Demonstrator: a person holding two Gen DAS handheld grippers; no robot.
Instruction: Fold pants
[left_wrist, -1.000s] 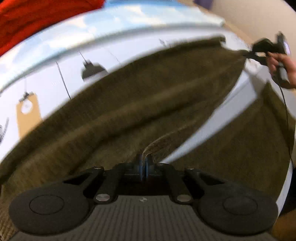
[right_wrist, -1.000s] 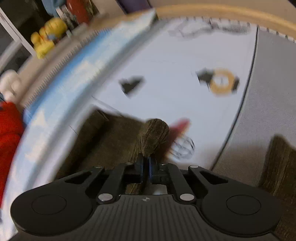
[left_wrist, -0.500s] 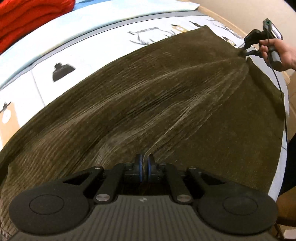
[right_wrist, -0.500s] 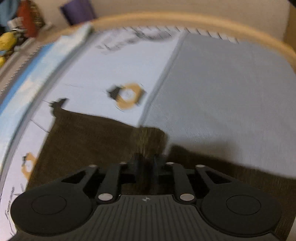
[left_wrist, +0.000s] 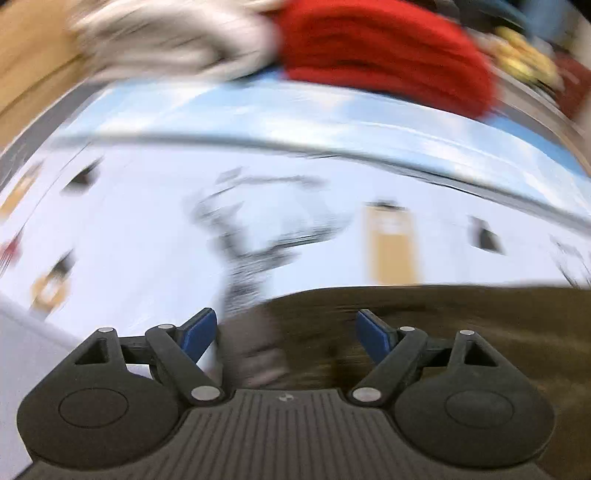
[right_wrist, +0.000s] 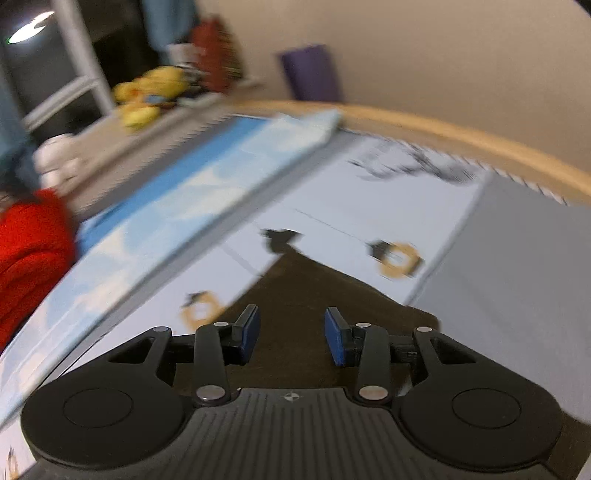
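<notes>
The dark olive-brown pants lie flat on the printed white bedsheet, filling the lower right of the blurred left wrist view. My left gripper hangs over their edge with its jaws opening wide and nothing pressed between the blue pads. In the right wrist view a corner of the pants points away from me. Above it my right gripper has its jaws opening, and its pads are clear of the cloth.
A red garment and a pale one are piled beyond a sky-blue strip of bedding. A grey sheet covers the right side. A wooden bed rim, yellow toys and a purple object lie beyond.
Both grippers were shut on the pants and have let go, their jaws now apart. The left has swung fast to the pants' edge. The right has lifted off the laid-down corner.
</notes>
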